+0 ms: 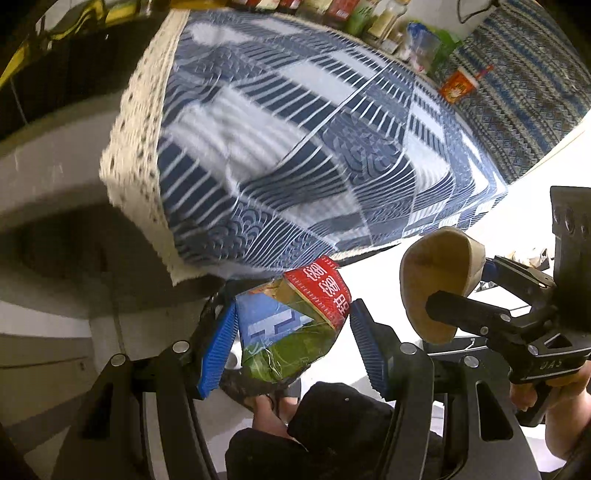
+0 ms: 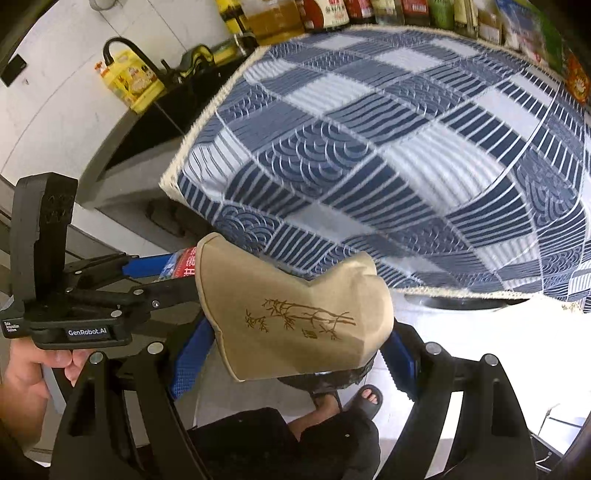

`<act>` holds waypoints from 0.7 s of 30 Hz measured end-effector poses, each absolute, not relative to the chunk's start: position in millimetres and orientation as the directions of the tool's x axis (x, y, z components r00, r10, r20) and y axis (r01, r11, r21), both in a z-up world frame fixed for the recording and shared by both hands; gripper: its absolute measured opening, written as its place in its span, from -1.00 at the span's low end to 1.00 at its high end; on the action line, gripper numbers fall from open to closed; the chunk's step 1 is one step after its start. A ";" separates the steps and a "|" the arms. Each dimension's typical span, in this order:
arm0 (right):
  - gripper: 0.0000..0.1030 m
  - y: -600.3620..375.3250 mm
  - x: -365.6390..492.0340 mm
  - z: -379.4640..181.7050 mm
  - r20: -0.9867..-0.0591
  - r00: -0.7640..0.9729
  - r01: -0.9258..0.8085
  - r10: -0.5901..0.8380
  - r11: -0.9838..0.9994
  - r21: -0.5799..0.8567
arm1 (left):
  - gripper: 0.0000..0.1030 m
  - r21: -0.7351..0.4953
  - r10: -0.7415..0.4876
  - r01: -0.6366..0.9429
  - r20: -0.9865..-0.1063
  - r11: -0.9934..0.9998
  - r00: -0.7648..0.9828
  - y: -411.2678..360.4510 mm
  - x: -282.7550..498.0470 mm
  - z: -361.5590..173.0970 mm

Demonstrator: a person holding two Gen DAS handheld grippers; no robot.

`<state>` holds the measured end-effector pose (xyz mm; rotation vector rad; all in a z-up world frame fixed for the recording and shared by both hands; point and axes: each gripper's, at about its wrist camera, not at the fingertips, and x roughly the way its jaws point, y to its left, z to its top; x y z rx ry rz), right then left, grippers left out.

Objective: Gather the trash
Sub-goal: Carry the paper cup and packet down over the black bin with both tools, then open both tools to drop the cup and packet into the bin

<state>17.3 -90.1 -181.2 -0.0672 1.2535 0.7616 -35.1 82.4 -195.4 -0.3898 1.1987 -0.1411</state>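
Here, left gripper [image 2: 173,275] body labelled "GenRobot.AI", beige cup [image 2: 295,314] showing bamboo drawing

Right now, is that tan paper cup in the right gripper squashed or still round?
Squashed. The paper cup is creased flat, its rim pinched out of round between the right gripper pads.

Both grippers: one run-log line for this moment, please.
left gripper: shut on snack wrapper | right gripper: shut on paper cup | tablecloth: bare

The blue patterned tablecloth [image 2: 388,147] lies bare toward twelve o'clock; bottles [image 2: 332,13] wall its far edge.
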 end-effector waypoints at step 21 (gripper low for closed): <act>0.58 -90.5 25.8 -265.0 -0.880 -0.036 -0.470 0.474 0.769 0.434 | 0.16 -0.374 -0.342 -0.228 -0.925 0.899 0.165 84.0 -51.1 -314.5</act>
